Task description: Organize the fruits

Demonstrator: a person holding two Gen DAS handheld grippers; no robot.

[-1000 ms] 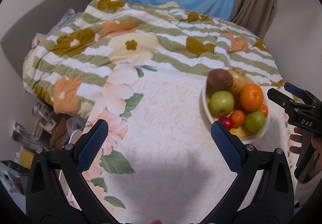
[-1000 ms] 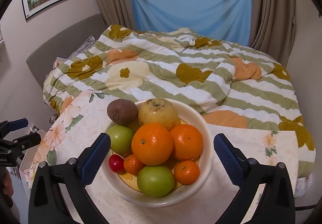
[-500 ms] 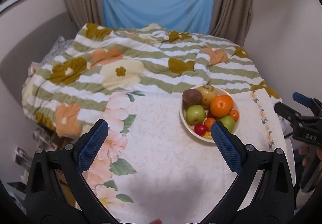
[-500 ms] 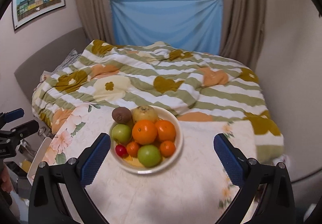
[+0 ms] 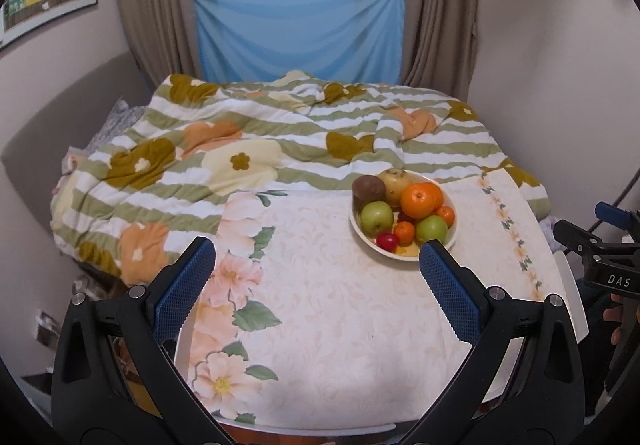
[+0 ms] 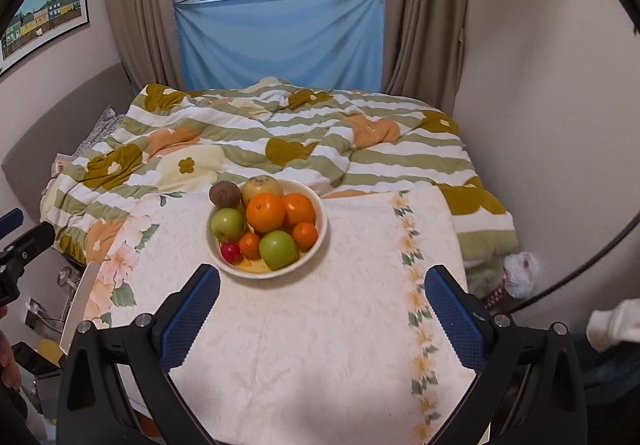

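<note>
A cream bowl (image 5: 451, 241) (image 6: 320, 241) full of fruit stands on the far part of a table covered with a floral cloth (image 5: 328, 309) (image 6: 304, 333). It holds oranges (image 6: 265, 212), green apples (image 6: 278, 249), a kiwi (image 6: 225, 194), a pear (image 6: 263, 186) and a small red fruit (image 6: 230, 252). My left gripper (image 5: 316, 285) is open and empty, above the table's near left, well short of the bowl. My right gripper (image 6: 322, 309) is open and empty, in front of the bowl; it also shows in the left wrist view (image 5: 592, 241).
A bed with a striped flowered quilt (image 5: 256, 149) (image 6: 304, 133) lies right behind the table. Walls stand close on both sides. A window with curtains and a blue cloth (image 6: 280, 41) is at the back. Clutter sits on the floor at the left (image 6: 52, 297).
Both grippers have pulled back and up from the bowl, which now looks smaller and farther. Both stay open and empty. The fruit has not moved.
</note>
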